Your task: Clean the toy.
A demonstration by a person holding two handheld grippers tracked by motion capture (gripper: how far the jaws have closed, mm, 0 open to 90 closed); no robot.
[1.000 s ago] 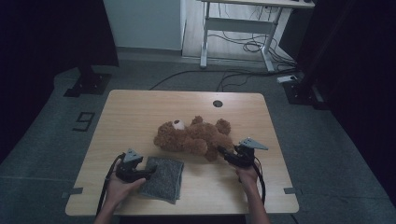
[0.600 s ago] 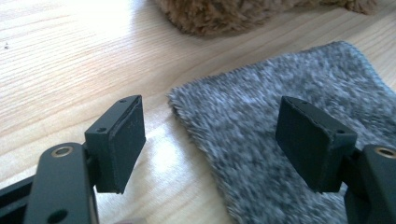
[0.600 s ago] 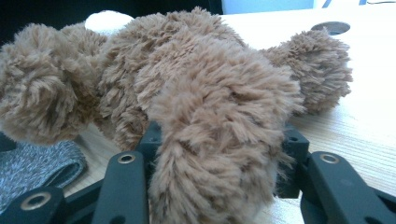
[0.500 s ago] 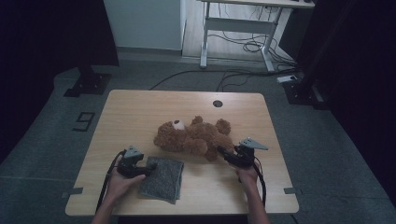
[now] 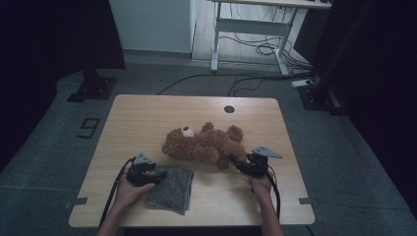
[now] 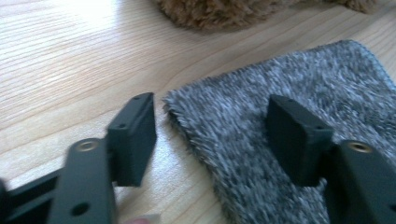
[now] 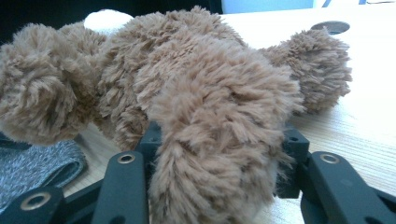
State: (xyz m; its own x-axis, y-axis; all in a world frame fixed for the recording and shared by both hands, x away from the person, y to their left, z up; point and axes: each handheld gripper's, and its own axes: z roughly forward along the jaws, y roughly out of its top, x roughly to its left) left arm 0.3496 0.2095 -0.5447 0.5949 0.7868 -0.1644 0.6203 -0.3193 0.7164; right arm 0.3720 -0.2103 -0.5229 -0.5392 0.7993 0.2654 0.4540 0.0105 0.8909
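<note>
A brown teddy bear (image 5: 204, 145) lies on its back in the middle of the wooden table (image 5: 147, 118). My right gripper (image 5: 235, 161) is shut on one of its legs; in the right gripper view the furry leg (image 7: 210, 154) bulges between the jaws of my right gripper (image 7: 223, 135). A folded grey fleece cloth (image 5: 172, 189) lies flat near the front edge. My left gripper (image 5: 160, 174) stands at the cloth's left edge. Its jaws have just been closing. They are still apart in the left gripper view, where my left gripper (image 6: 210, 102) straddles the corner of the cloth (image 6: 233, 126) without pinching it.
A round cable hole (image 5: 228, 108) sits in the table's far side. Bare wood stretches left and behind the bear. Beyond the table, cables lie on the floor under a white desk frame (image 5: 251, 29). Dark stands flank the table.
My left gripper has edged a little lower onto the cloth's left edge. The right gripper and the bear have kept still.
</note>
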